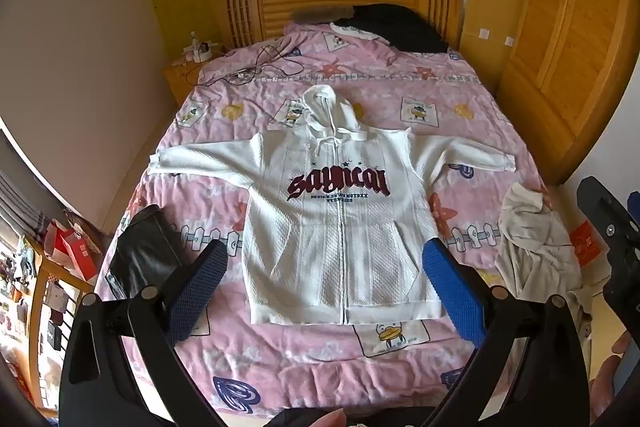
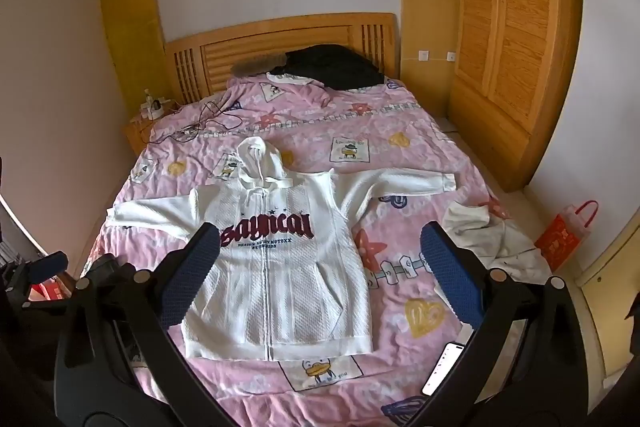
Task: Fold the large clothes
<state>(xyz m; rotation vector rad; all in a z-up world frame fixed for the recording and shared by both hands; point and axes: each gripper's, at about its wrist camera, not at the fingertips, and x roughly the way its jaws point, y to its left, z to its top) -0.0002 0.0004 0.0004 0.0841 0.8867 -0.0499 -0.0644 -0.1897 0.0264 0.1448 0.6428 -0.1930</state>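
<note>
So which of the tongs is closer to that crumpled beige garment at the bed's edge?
Right. The right tongs hang open with the crumpled beige garment just beyond their outer finger. The left tongs hang open over the white hoodie, farther from it.

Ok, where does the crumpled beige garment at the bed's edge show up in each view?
Left wrist: crumpled beige garment at right, beyond the blue claw pad.
Right wrist: crumpled beige garment right of centre, above the right pad.
Shared landmark: white zip hoodie with dark red lettering, spread flat to its left.
</note>
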